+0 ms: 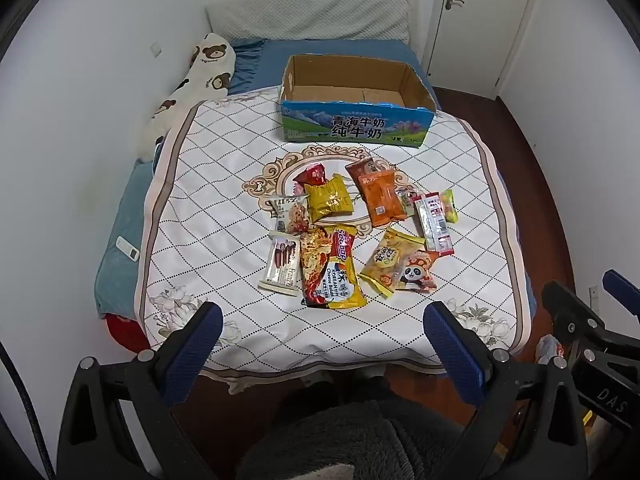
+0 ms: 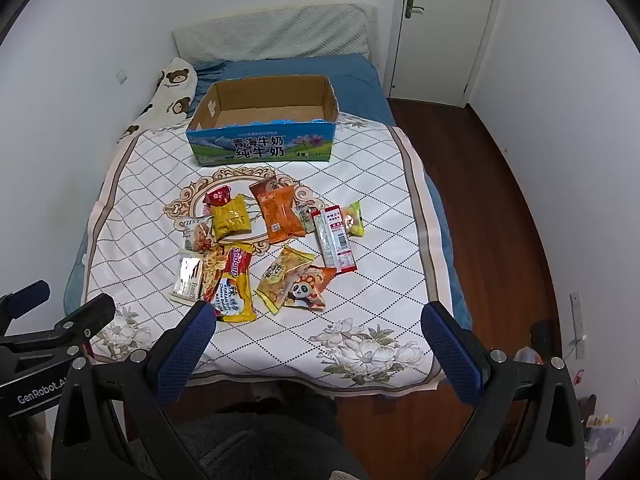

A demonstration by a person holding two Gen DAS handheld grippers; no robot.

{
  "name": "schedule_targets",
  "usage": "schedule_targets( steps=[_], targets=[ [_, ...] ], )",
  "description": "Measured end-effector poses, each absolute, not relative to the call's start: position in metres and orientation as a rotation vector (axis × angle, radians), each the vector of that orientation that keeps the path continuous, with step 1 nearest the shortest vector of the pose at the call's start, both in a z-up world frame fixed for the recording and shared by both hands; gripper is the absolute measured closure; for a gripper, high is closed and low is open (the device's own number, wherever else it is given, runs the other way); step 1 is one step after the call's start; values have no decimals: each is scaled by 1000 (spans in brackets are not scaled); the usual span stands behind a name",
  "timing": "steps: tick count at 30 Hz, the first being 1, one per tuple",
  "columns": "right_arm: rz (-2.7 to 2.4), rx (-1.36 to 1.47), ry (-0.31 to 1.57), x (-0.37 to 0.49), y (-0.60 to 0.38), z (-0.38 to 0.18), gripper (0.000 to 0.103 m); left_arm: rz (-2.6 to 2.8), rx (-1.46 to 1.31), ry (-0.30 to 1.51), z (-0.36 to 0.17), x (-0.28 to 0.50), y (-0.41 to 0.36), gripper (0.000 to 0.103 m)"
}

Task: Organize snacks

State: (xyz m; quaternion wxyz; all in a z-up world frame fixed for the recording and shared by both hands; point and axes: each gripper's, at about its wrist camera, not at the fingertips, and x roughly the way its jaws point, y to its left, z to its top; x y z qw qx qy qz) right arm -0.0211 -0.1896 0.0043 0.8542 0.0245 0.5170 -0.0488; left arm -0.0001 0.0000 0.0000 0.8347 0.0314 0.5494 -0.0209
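A bed (image 1: 116, 264) fills a small white-walled room, covered by a smooth white cloth (image 1: 208, 216) printed with a dark dotted diamond grid, grey flowers at the corners and an ornate beige oval frame in the middle. Scattered over that oval lies a loose cluster of glossy, crinkled plastic snack packets, some overlapping.

Nearest the foot of the bed is a long noodle packet (image 1: 332, 268) in yellow and red. Touching its left edge is a flat white wafer packet (image 1: 282, 266). To the right, a yellow pouch (image 1: 388, 264) overlaps an orange packet with a cartoon panda (image 1: 418, 272). Farther back lie a puffy yellow packet (image 1: 330, 199), a small red packet (image 1: 314, 174), a rectangular orange packet (image 1: 380, 199) and a long narrow red-and-white sachet (image 1: 434, 222).

Beyond the snacks, well apart from them, stands an open cardboard box (image 1: 356, 122), shallow and rectangular, with plain brown inside walls and a blue-green printed front showing mountains and Chinese lettering. Its floor looks bare.

At the head of the bed, a grey quilted headboard cushion (image 1: 308, 16) leans on the wall, and a long cream bolster with brown bear faces (image 1: 192, 80) runs along the left side.

The left tongs (image 1: 322, 344) and the right tongs (image 2: 318, 344) hover near the foot of the bed, each with its blue ribbed pads spread wide and holding nothing.
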Motion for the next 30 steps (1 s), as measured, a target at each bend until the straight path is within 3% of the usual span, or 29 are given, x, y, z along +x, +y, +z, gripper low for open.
schedule_targets(
  steps=[30],
  targets=[
    [-104, 59, 1085, -22, -190, 4, 0, -52, 63, 1165, -3, -2, -4, 0]
  ],
)
